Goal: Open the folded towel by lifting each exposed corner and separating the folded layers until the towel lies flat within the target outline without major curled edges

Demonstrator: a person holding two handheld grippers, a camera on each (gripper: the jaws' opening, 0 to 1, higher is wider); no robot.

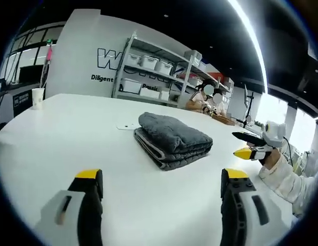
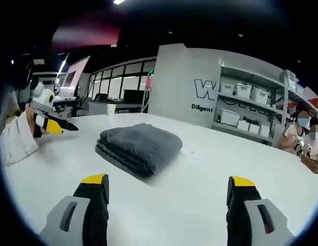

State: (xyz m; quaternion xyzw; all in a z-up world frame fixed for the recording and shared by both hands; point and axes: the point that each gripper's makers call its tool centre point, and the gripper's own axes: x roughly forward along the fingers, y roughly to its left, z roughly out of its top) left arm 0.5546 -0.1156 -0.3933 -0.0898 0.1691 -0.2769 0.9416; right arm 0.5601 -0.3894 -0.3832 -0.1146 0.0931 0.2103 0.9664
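Left gripper [image 1: 161, 179], seen in its own view, has its yellow-tipped jaws spread wide and holds nothing; it hovers above the white table [image 1: 61, 133], pointed at the towel [image 1: 172, 139]. Right gripper [image 2: 169, 187] is likewise spread wide and empty in its own view, hanging over the same table on the opposite side of the towel.

Towel: grey, still folded into a thick stack with several layers visible at its near edge, lying near the middle of the table, apart from both grippers. A small white slip [image 1: 127, 126] lies on the table just beside the towel's far side.

Containers: white storage bins [image 1: 148, 62] sit in rows on a metal shelf unit [image 1: 129, 66] against the far wall; their contents cannot be told. A white cup [image 1: 38, 97] stands near the table's far edge; its contents are not visible.

Hand pose: in the left gripper view, a white-sleeved hand [image 1: 272, 160] holds the right gripper from the right, jaws aimed toward the towel.
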